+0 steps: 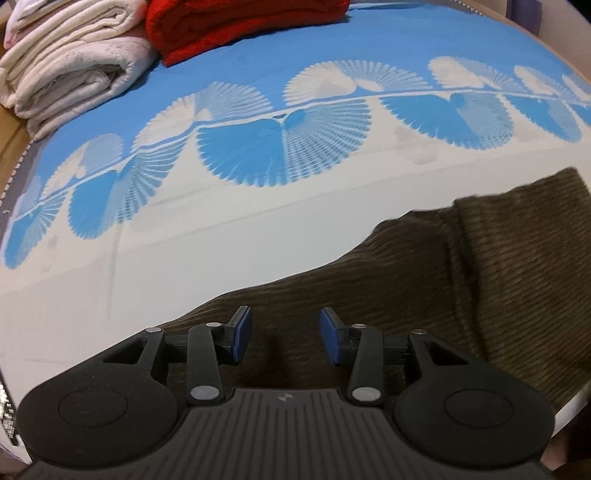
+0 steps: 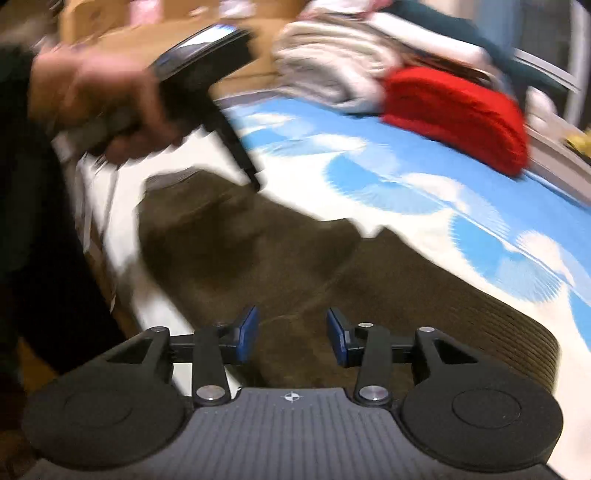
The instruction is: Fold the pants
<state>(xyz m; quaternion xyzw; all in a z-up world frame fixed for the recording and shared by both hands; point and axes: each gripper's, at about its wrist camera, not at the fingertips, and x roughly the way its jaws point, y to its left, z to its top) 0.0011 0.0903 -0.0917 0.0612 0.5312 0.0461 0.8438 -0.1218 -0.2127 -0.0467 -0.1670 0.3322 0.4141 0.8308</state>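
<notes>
Pants [image 1: 424, 295], brown corduroy, lie on the white band of the sheet [image 1: 221, 229] near the bed's front edge, their far edge running up to the right in the left view, with bare sheet beyond as far as the towels [image 1: 70, 62] and red blanket [image 1: 229, 26] at the far side. Left gripper [image 1: 283, 334] hangs over the cloth with jaws spread, holding nothing. Right gripper [image 2: 291, 334] is spread too, over the rounded fold; its view is blurred, and the left hand [image 2: 99, 107] shows above the pants' far end.
</notes>
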